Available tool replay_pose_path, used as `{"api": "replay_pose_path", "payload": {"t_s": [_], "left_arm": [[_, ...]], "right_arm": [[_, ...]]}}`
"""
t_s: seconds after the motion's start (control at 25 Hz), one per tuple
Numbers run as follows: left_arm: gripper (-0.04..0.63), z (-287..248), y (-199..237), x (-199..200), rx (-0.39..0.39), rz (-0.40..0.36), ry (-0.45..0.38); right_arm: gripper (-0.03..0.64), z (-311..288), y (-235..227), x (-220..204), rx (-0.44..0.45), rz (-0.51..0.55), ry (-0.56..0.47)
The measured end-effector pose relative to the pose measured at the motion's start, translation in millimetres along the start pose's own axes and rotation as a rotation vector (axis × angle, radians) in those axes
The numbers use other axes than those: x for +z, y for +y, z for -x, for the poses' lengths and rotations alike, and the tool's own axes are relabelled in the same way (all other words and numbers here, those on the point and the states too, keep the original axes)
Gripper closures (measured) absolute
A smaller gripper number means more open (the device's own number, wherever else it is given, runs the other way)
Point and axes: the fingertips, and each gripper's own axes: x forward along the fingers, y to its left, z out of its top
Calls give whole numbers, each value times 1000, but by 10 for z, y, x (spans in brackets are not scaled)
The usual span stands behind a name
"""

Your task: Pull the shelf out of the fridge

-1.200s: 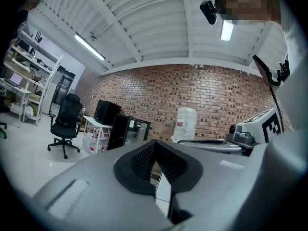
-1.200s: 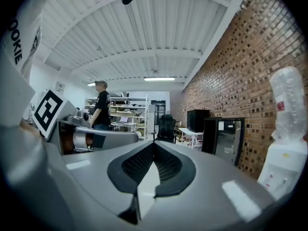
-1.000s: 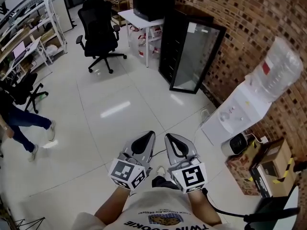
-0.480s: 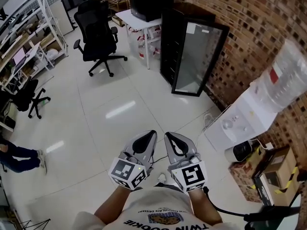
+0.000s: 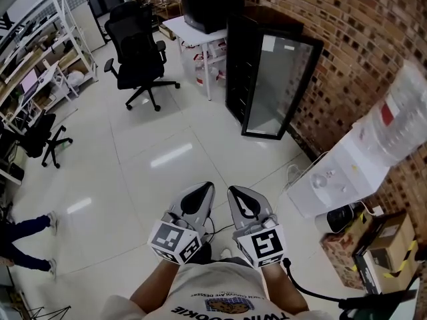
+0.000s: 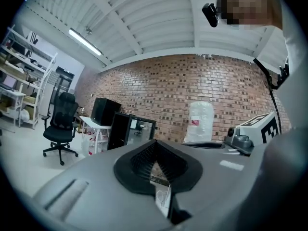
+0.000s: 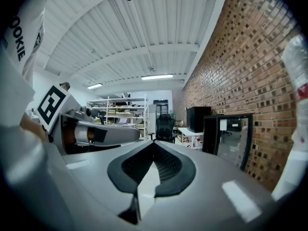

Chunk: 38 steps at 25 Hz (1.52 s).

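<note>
Fridge: tall black fridge with a glass door (image 5: 280, 85), upright against the red brick wall (image 5: 347, 39), well ahead of both grippers across the white floor tiles (image 5: 133, 179).
Shelf: not made out; glare on the glass hides the inside.
Fridge contents: cannot tell, for the same reason.
Door: looks shut; judged to need opening first.
Left gripper (image 5: 207, 187): jaws pressed together, nothing between them.
Right gripper (image 5: 233, 191): likewise closed and empty, just beside the left.
Stage: approach only; nothing touched yet.
Risk 1: arriving at the door with closed jaws; no grip unless parted beforehand.
Risk 2: shelf catching on a door opened only part way; likely jam or tilt.
Risk 3: white cable (image 5: 290, 172) on the floor by the white water dispenser (image 5: 340, 165); possible snag underfoot.
Other containers: clear bottle (image 5: 400, 112) atop the dispenser, fill level unreadable; brown cardboard box (image 5: 387, 232) beside it, contents not visible.
</note>
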Motion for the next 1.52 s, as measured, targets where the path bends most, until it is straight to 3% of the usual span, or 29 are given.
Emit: {"api": "replay_pose_path", "payload": {"t_s": [0.52,1.12,1.52], "left_arm": [[595,-667,605,-16,-40,39,1],[595,-1529,1927,349,-162,76,11],[595,-1794,2678,561,-208,110,-19]], "right_arm": [[612,-757,-452,-38,-26,21,27],[612,-2297,-886,225,-132,29,64],[612,-3060,-881,342,-179,53,92]]}}
